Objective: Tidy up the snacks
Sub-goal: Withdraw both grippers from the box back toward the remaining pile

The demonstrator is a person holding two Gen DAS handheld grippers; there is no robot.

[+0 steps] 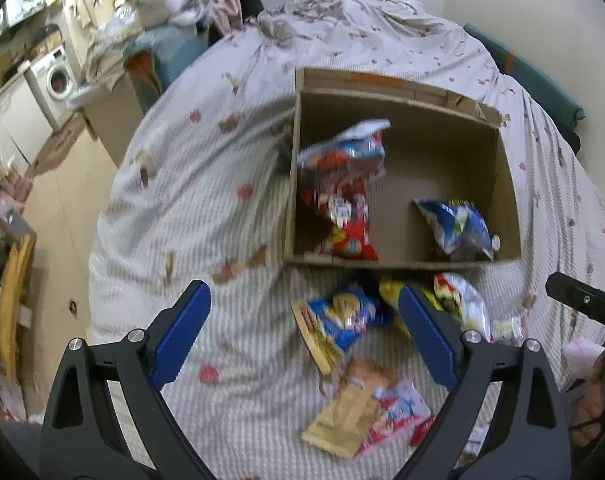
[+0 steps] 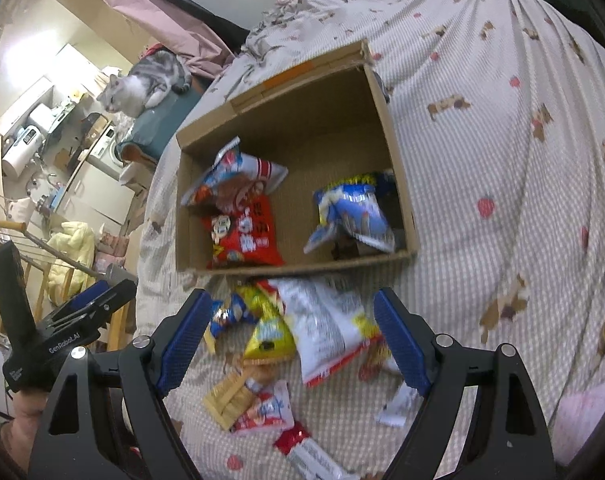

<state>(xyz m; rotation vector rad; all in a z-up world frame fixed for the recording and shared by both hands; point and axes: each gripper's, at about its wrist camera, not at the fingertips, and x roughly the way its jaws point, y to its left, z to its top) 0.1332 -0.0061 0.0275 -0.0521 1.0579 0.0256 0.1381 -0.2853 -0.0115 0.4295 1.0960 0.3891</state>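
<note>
A: Brown cardboard: an open box [image 1: 406, 264] is seen at the centre of the left wrist view, set on a bed covered with a checked sheet [image 1: 206, 200] printed with small dogs and strawberries.

B: Three snack bags are shown inside it. A red bag [image 2: 244, 236] is laid at the lower left of the box, a blue-and-white bag [image 2: 238, 180] is leaned above it, and a blue bag with a yellow edge [image 2: 352, 208] is tucked at the lower right.

A: More snacks are scattered on the sheet just below the box's near wall: a white bag [image 2: 326, 328], a yellow packet [image 2: 268, 332] and a beige wafer pack [image 2: 230, 398] are seen in the lower centre of the right wrist view.

B: The right gripper [image 2: 292, 340] is held spread wide over that pile, with nothing pinched between its blue pads.

A: The left gripper [image 1: 302, 336] is likewise spread and empty, with a blue-and-yellow bag [image 1: 338, 320] seen between its fingers on the sheet.

B: A grey tabby cat [image 2: 142, 86] is pictured at the upper left, perched on a teal seat.
</note>
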